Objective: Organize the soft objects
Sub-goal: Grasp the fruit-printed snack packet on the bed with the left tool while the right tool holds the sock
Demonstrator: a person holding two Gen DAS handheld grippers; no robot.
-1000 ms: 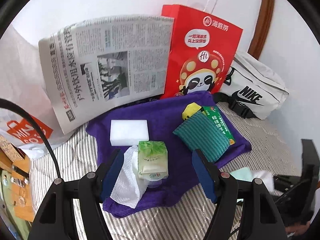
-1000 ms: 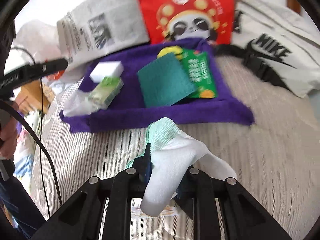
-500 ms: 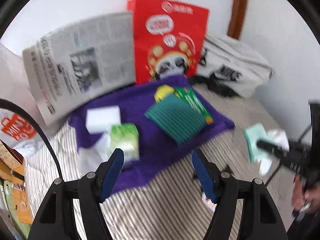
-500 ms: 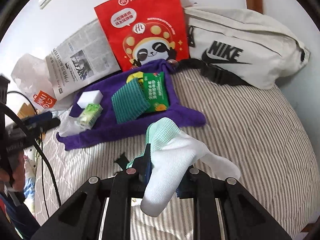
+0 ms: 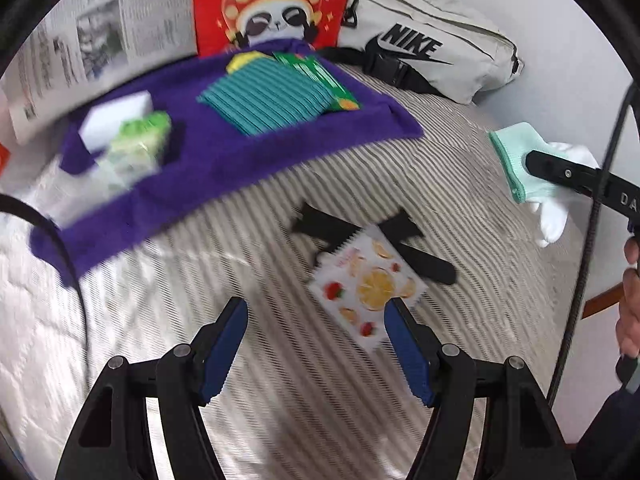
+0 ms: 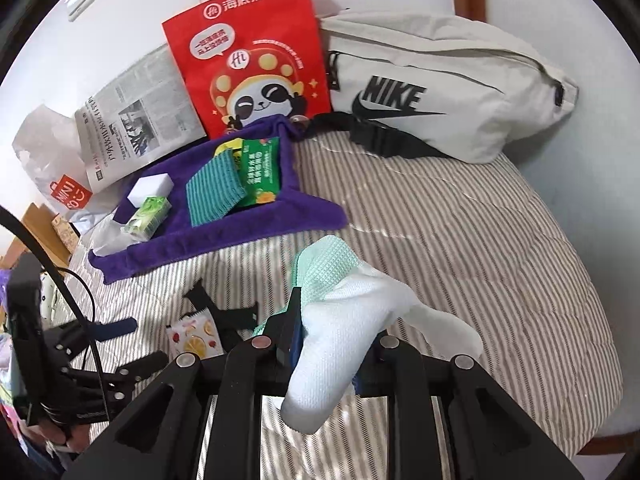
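**Sock in the right tool, left tool released over the bed**

In the right wrist view, at the bottom centre of the frame, the right tool (image 6: pixel 326 350) is clenching a mint-and-white sock (image 6: pixel 340 320); the white toe is drooping down over the tool's frame while the mint cuff is sticking up above it. In the left wrist view, the left tool (image 5: pixel 316 344) is hanging released at the bottom of the frame, its blue fingers (image 5: pixel 224 344) spread wide apart and gripping nothing, above the striped bed (image 5: pixel 280 380).

Just beyond the left tool's right finger, a fruit-printed sachet (image 5: pixel 368 284) is lying flat on the bed, overlapping a black strap-like item (image 5: pixel 424 260). Farther up the frame, a purple towel (image 5: pixel 224 160) is lying spread on the bed, carrying a white sponge block (image 5: pixel 116 120), a green tissue pack (image 5: pixel 140 144) just beside it, a teal ribbed scrubbing pad (image 5: pixel 268 96) and a green packet (image 5: pixel 320 80) partly under that pad.

At the top of the frame, a newspaper (image 6: pixel 136 120), a red panda paper bag (image 6: pixel 252 60) and a pale Nike waist bag (image 6: pixel 448 88) are leaning against the wall.
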